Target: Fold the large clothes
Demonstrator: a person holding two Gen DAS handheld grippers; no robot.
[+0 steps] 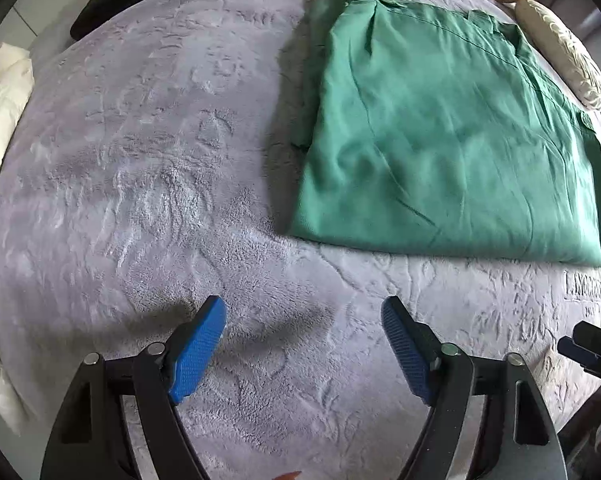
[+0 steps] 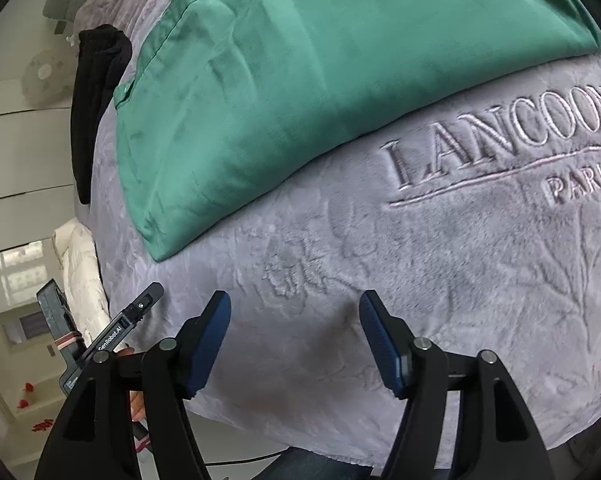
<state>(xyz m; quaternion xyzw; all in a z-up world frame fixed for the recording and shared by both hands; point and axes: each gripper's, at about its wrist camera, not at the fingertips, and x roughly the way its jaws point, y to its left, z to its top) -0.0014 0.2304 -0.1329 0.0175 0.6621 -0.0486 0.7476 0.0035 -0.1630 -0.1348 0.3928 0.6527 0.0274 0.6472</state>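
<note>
A green garment point(image 1: 440, 132) lies folded into a flat rectangle on the grey plush blanket point(image 1: 148, 184), at the upper right of the left wrist view. It fills the top of the right wrist view point(image 2: 284, 80). My left gripper point(image 1: 303, 312) is open and empty, held above the blanket well short of the garment's near edge. My right gripper point(image 2: 295, 304) is open and empty, above the blanket near its front edge, short of the garment's corner. The right gripper's tip shows at the left view's right edge point(image 1: 584, 346). The left gripper's body shows at the lower left of the right view point(image 2: 112, 332).
The blanket carries embossed lettering point(image 2: 500, 136) near the garment. A black garment point(image 2: 96, 92) hangs over the bed's far edge. A white duvet point(image 1: 0, 120) lies along the left side. A cream bundle point(image 1: 560, 52) sits beyond the green garment.
</note>
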